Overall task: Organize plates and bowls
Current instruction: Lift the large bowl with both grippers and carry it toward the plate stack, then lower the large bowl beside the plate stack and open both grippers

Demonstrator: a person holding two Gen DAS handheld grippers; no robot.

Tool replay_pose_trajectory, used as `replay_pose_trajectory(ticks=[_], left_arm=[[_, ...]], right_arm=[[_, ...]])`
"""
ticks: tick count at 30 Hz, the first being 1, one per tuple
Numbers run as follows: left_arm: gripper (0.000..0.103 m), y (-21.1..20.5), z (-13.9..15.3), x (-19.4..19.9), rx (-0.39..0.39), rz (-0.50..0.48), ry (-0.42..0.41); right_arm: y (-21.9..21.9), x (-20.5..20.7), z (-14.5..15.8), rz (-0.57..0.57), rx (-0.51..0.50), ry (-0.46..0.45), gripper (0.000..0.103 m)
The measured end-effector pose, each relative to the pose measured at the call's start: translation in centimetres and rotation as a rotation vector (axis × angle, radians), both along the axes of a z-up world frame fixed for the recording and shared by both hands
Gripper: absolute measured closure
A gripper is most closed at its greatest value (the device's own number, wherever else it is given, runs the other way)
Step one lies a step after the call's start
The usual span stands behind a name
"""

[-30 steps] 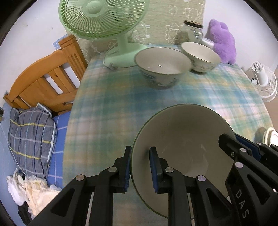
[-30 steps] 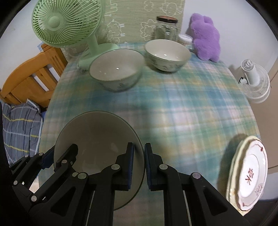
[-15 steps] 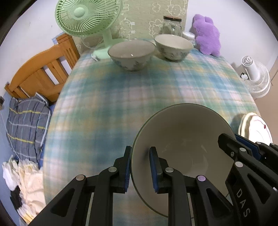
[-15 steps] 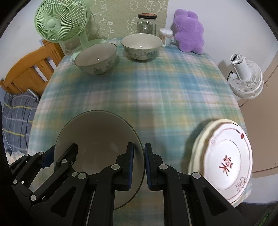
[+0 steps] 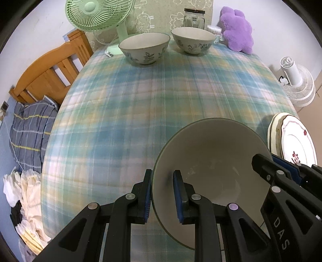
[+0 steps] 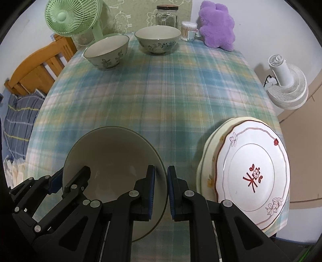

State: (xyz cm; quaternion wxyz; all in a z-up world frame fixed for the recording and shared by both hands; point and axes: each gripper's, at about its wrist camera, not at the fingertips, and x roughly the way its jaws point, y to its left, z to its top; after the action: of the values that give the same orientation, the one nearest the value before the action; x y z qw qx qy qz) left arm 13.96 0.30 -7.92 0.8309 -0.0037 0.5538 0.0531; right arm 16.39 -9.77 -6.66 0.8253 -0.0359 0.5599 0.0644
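At the far end of the surface (image 6: 161, 96), under its plaid cloth, stand two patterned bowls: the left bowl (image 6: 106, 52) in front of a green fan (image 6: 70, 16), the right bowl (image 6: 158, 39) just before a glass jar (image 6: 167, 14), with a tub of cotton swabs (image 6: 188, 30) and a purple plush toy (image 6: 218, 25) beside them. A stack of plates (image 6: 253, 179) sits at the near right corner, its top plate white with a red motif; nothing lies between it and the far bowls. A white fan (image 6: 287, 84) stands beyond the surface on the right, a wooden bed frame (image 5: 50, 68) and striped bedding (image 5: 30, 129) on the left. The large plain bowl (image 5: 213, 171) is held near the front edge between both grippers, each clamping an opposite side of the rim. The left gripper (image 5: 162, 195) has its fingers closed on the rim's left side, one pad inside and one outside; the right gripper (image 6: 161, 189) does likewise on the right side (its fingers nearly meet). The bowl's underside is hidden, so whether it touches the cloth cannot be told. The cloth pattern is blurred.
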Motion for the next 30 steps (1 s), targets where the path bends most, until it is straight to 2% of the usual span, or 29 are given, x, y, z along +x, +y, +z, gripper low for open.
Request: replay_pose_trajectory(ticks=[5, 12, 15, 16, 21, 22, 23, 25, 26, 30], left_arm=[[0.086, -0.7, -0.1, -0.3, 0.028, 0.001, -0.013], [0.084, -0.7, -0.2, -0.2, 0.026, 0.006, -0.01], [0.069, -0.8, -0.2, -0.3, 0.002, -0.001, -0.002], [0.066, -0.8, -0.3, -0.3, -0.009, 0.002, 0.005], [0.048, -1.2, -0.1, -0.5, 0.01, 0.014, 0.02], [0.047, -1.2, 0.1, -0.5, 0.008, 0.016, 0.019], [0.042, -1.2, 0.2, -0.6, 0.001, 0.018, 0.015], [0.029, -1.1, 0.7, -0.7, -0.015, 0.027, 0.008], [0.023, -1.1, 1.0, -0.8, -0.024, 0.026, -0.002], [0.019, -1.3, 2.5, -1.1, -0.021, 0.028, -0.046]], right_arm=[[-0.6, -0.2, -0.6, 0.008, 0.004, 0.008, 0.087], [-0.7, 0.0, -0.8, 0.016, -0.002, 0.011, 0.087], [-0.8, 0.0, -0.9, 0.016, 0.008, 0.012, 0.087], [-0.9, 0.0, -0.9, 0.015, 0.014, 0.012, 0.087], [-1.0, 0.2, -1.1, 0.05, 0.026, 0.024, 0.084], [-1.1, 0.3, -1.2, 0.053, 0.028, 0.028, 0.078], [-1.2, 0.3, -1.1, 0.054, 0.028, 0.026, 0.073], [-1.4, 0.2, -0.8, 0.052, 0.033, 0.011, 0.043], [-1.6, 0.1, -0.5, 0.049, 0.042, 0.001, 0.039], [-2.0, -0.1, 0.9, 0.056, 0.057, -0.042, 0.037]])
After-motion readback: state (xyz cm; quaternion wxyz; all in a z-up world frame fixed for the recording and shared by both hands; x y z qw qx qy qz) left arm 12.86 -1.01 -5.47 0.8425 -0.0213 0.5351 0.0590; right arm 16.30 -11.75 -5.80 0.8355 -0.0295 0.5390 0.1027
